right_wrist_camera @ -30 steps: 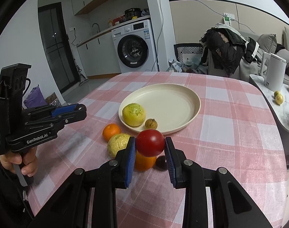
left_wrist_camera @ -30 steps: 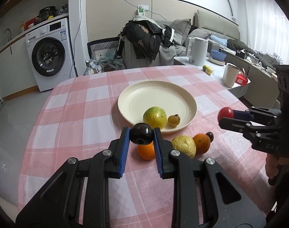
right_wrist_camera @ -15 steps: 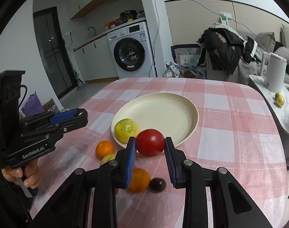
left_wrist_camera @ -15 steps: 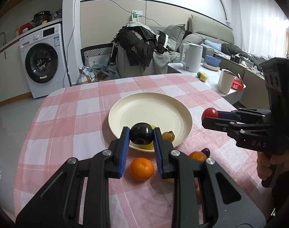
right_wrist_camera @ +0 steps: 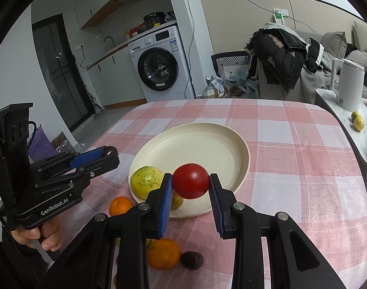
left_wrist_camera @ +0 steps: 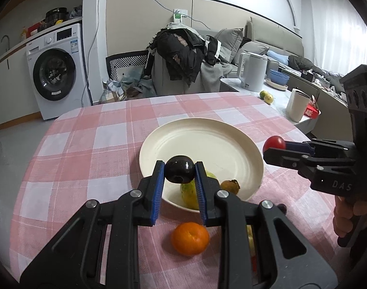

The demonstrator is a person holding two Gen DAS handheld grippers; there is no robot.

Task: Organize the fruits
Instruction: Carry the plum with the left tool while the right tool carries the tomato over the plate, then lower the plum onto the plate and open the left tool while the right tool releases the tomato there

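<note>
both hands had drifted in over the plate since a second back. the left gripper had its fingers clamped on a dark plum above the rim at 6 o'clock, and the right gripper was squeezing a red tomato near 5 o'clock. looked like both drops were coming up; an orange sat on the surface below.

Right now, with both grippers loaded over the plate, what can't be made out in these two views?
- Left wrist view: the yellow-green fruit on the plate is largely hidden by the left gripper and its dark fruit.
- Left wrist view: a yellowish fruit shows only as a sliver through the gripper frame.
- Right wrist view: the small brown fruit is mostly hidden by the right gripper and its tomato.
</note>
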